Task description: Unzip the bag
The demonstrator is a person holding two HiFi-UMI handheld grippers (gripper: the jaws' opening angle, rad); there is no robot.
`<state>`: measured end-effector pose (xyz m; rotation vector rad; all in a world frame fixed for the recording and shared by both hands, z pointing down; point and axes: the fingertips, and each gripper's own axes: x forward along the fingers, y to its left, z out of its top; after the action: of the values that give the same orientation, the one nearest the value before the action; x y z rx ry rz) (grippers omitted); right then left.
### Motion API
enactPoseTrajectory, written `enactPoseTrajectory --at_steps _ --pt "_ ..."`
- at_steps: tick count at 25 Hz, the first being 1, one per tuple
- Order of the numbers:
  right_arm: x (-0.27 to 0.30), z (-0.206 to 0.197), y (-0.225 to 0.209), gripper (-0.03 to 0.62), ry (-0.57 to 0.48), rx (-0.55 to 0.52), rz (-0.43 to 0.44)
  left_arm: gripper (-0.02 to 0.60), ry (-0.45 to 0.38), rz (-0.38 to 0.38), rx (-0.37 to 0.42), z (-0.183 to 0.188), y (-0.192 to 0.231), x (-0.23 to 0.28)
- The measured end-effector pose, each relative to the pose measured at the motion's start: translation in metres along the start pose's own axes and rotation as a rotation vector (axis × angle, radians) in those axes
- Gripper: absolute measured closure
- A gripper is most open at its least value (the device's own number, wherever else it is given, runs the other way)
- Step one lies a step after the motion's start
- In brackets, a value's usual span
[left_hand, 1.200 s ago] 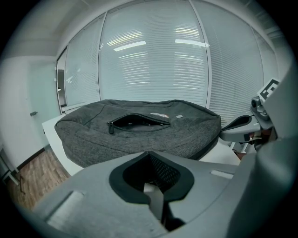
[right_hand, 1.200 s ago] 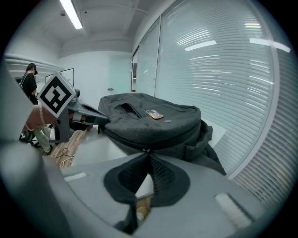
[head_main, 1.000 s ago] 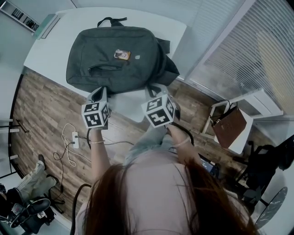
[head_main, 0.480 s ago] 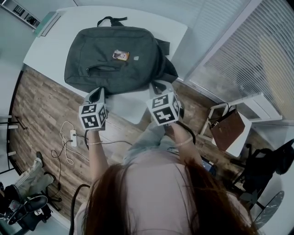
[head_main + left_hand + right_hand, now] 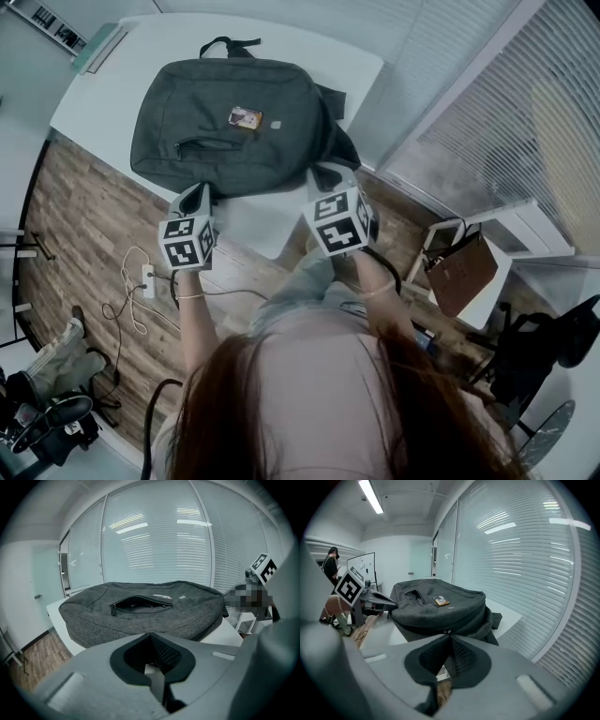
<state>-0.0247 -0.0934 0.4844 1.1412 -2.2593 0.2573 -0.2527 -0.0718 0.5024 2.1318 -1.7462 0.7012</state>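
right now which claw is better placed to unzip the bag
Probably right: a zip pull on the bag's edge sits just beyond the right claw; the left claw faces the open pocket.

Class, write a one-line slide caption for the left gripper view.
Shut left gripper faces a grey bag on a white table, front pocket gaping open.

free: bare table point(image 5: 255, 221) edge before bag point(image 5: 225, 127) | obstacle: bag across table middle

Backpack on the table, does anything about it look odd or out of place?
The backpack lies flat on the white table. Its front pocket gapes open, zipper pull at one end. Nothing looks spilled or damaged.
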Motion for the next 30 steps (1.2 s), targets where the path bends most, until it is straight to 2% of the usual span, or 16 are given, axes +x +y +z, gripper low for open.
enactPoseTrajectory --at_steps 22,30 --pt "0.000 0.003 -0.005 0.586 0.024 -0.036 0.104 0.574 -0.041 0.045 0.002 0.005 -0.002 -0.003" --pt "0.000 0.002 -0.005 0.586 0.027 -0.044 0.119 0.566 -0.119 -0.068 0.015 0.038 -0.047 -0.014"
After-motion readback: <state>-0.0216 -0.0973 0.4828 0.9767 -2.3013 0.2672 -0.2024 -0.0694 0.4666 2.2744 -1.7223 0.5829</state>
